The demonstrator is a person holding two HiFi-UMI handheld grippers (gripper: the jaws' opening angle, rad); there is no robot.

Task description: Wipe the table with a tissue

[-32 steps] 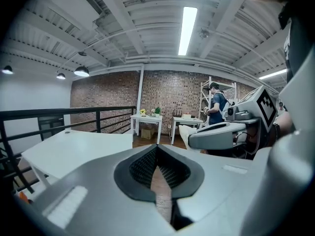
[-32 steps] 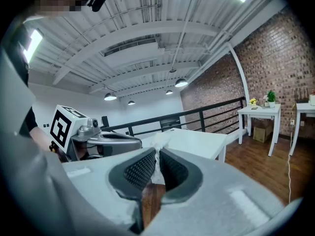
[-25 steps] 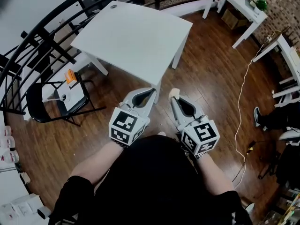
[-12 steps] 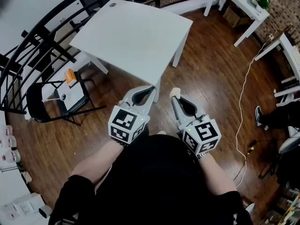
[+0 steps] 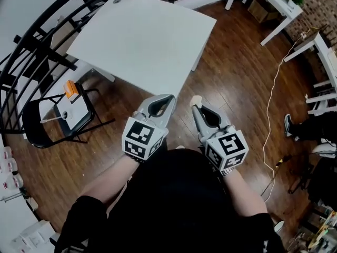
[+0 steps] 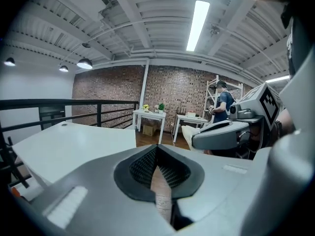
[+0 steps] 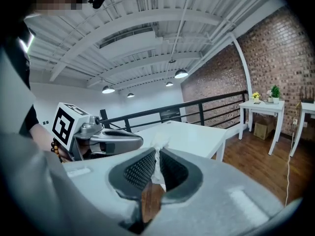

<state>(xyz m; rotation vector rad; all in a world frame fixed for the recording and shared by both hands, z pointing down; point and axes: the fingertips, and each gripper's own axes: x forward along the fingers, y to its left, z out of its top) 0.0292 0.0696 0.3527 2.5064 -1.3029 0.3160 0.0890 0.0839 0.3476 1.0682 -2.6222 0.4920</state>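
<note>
**Tissue gripped, bench not yet touched**

1. Crumpled white paper tissue [image 7: 158, 142]: pinched between the closed jaws of the right gripper [image 5: 196, 108], with a tuft standing above the tips. It is held in the air, short of the bench. Judged to be carried ready for wiping, which has not begun.
2. Left gripper [image 5: 168, 100]: jaws closed tip to tip with nothing between them. Only wooden floor shows through the gap behind the tips. It is held beside the right gripper and is probably idle, since one tissue needs one holder.
3. White square-topped bench [image 5: 142, 41]: the top is bare except for a small round mark near its far corner. It stands just ahead of both grippers, its near corner by the left jaws, so the approach looks almost complete.
4. Markings: each gripper carries a cube with black-and-white square markers [image 5: 141, 139]. No words or brand can be read anywhere. An orange item [image 5: 70, 87] on the black folding chair [image 5: 37, 121] beside the bench is too small to read.
</note>
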